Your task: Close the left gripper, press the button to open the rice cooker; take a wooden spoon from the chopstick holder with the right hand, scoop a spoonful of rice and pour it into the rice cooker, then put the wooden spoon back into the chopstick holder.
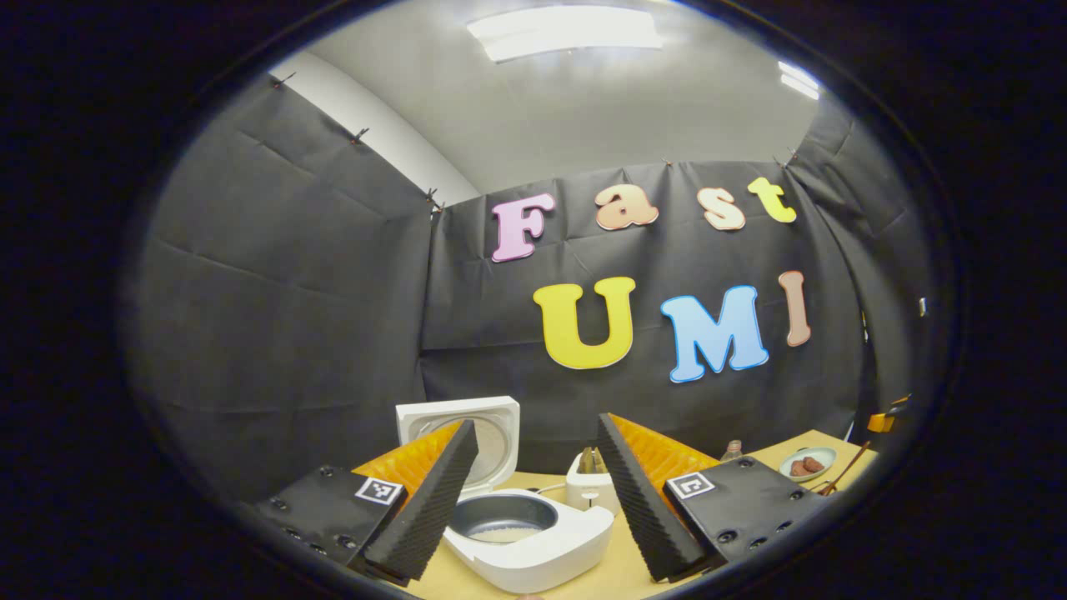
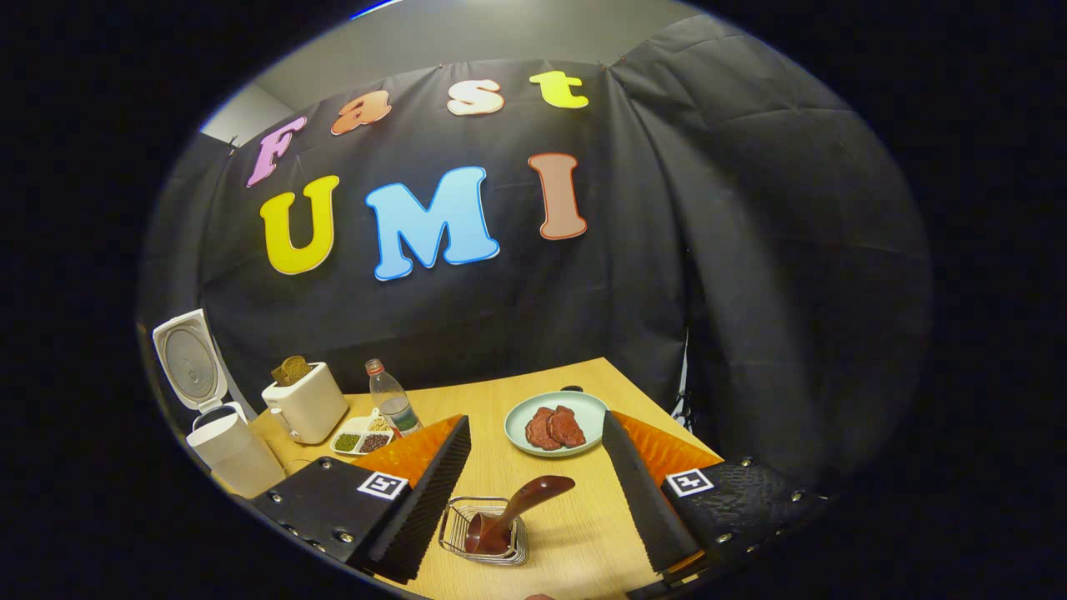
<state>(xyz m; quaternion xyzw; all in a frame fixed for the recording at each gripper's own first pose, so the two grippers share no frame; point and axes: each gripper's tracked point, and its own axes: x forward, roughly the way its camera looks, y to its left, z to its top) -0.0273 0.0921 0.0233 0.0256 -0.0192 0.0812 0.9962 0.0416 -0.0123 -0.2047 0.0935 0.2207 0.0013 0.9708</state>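
Observation:
In the left gripper view the white rice cooker (image 1: 533, 546) stands open, its lid (image 1: 492, 425) upright behind it. A little rice lies in its inner pot (image 1: 504, 521). My left gripper (image 1: 535, 423) is open just in front of the cooker, with nothing between its fingers. In the right gripper view a wire chopstick holder (image 2: 486, 533) sits on the table with the dark wooden spoon (image 2: 521, 502) standing in it, leaning to the right. My right gripper (image 2: 535, 422) hangs open over the holder, apart from the spoon. The open rice cooker (image 2: 229, 450) is far left there.
A white toaster (image 2: 307, 402) with bread, a divided dish of beans (image 2: 360, 436) and a small bottle (image 2: 392, 398) stand beside the cooker. A pale plate (image 2: 517, 417) with pieces of meat lies at the back. The wooden table (image 2: 583, 533) ends at the wall on the right.

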